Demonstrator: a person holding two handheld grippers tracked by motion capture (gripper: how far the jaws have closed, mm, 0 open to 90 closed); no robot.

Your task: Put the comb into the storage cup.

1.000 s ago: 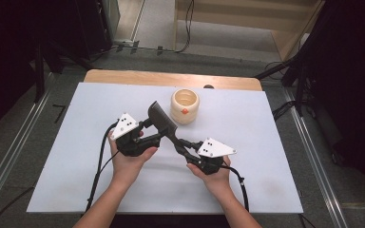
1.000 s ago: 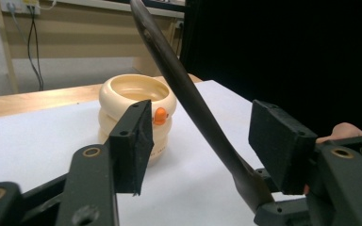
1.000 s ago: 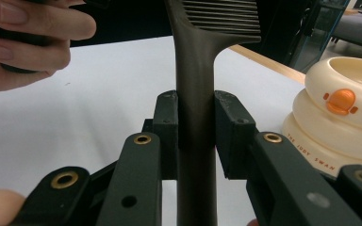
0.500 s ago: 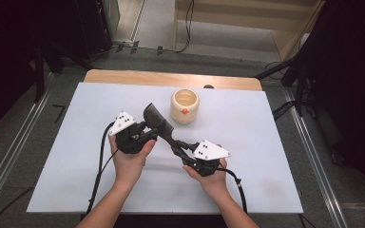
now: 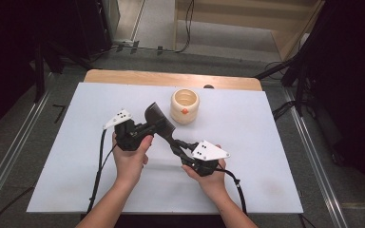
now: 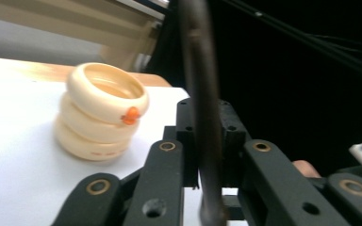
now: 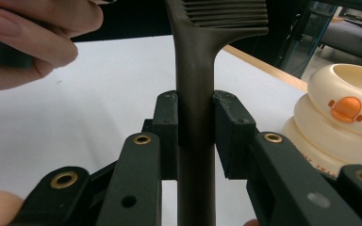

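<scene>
Spatula's (image 7: 195, 70) ridged blade, close up

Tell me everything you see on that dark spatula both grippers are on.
The spatula is dark brown-black, matte, plastic or silicone by its look, with a round handle widening into a flat head with ribs or slots. It is held off the white table, head toward the cream ringed cup without touching it. The right gripper clamps the handle; the left gripper grips it nearer the head.

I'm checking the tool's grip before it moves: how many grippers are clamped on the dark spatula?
2. The left gripper is shut on the dark slotted plastic spatula near its head; the right gripper is shut on its handle, nearer the person.
</scene>
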